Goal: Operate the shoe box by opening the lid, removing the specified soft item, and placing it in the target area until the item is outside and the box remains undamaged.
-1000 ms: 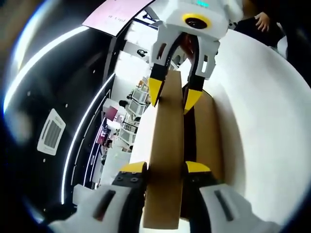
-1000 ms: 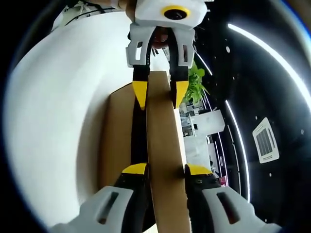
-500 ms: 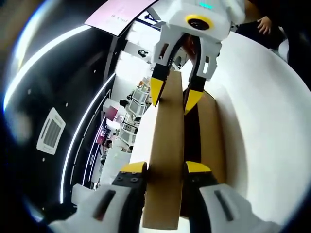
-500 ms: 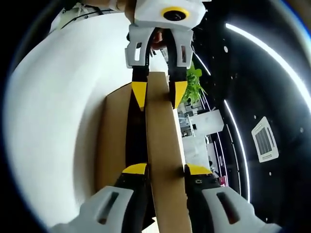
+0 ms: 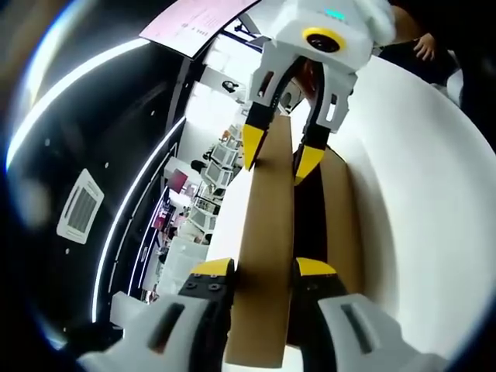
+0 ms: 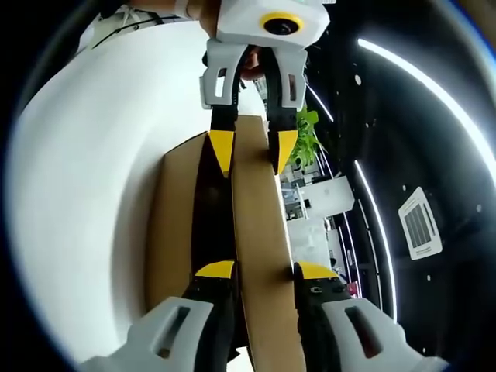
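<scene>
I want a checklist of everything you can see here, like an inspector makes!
Surface: white table, bare where it shows.
Job's things: brown cardboard lid raised above the shoe box; dark gap between them; soft item not visible.
Clutter: nothing seen.
Grippers: left gripper and right gripper clamp opposite ends of the lid.
Cables: thin cable at the table's far edge.
Surroundings: green plant, dark ceiling with light strips.
</scene>
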A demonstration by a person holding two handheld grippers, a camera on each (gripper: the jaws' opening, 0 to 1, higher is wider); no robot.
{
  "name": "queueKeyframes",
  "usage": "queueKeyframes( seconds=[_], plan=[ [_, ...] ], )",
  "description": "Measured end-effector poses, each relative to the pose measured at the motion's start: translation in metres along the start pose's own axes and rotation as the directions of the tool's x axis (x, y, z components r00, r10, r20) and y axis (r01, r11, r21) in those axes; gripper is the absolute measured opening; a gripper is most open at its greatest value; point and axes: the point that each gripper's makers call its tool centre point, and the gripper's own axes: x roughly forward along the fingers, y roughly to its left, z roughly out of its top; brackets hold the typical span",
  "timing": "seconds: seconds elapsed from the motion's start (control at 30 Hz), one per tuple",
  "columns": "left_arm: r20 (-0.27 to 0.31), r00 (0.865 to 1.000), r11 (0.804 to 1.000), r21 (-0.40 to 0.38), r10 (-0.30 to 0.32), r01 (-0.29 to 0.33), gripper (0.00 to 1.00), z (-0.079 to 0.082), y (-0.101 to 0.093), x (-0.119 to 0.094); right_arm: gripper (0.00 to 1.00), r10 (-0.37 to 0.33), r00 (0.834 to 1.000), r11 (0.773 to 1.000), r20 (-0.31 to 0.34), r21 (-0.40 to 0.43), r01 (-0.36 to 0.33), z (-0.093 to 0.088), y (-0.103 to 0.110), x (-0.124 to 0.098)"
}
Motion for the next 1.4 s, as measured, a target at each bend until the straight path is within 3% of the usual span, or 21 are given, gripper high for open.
queueKeyframes(
  seconds=[0.87,1.4],
  plan=[
    [-0.002,1.000,1.000,-0.011,0.027,-0.027,0.30,0.001,0.011,0.003,0.27,-0.024,1.000,1.000,0.008,0.005,0.023,-0.001,-0.011,0.002],
    [0.005,0.999,0.999,-0.003,0.049,-0.049,0.30,0.001,0.030,0.008,0.24,-0.064,0.998,0.997,0.022,-0.036,0.065,0.000,-0.026,0.007]
  ],
)
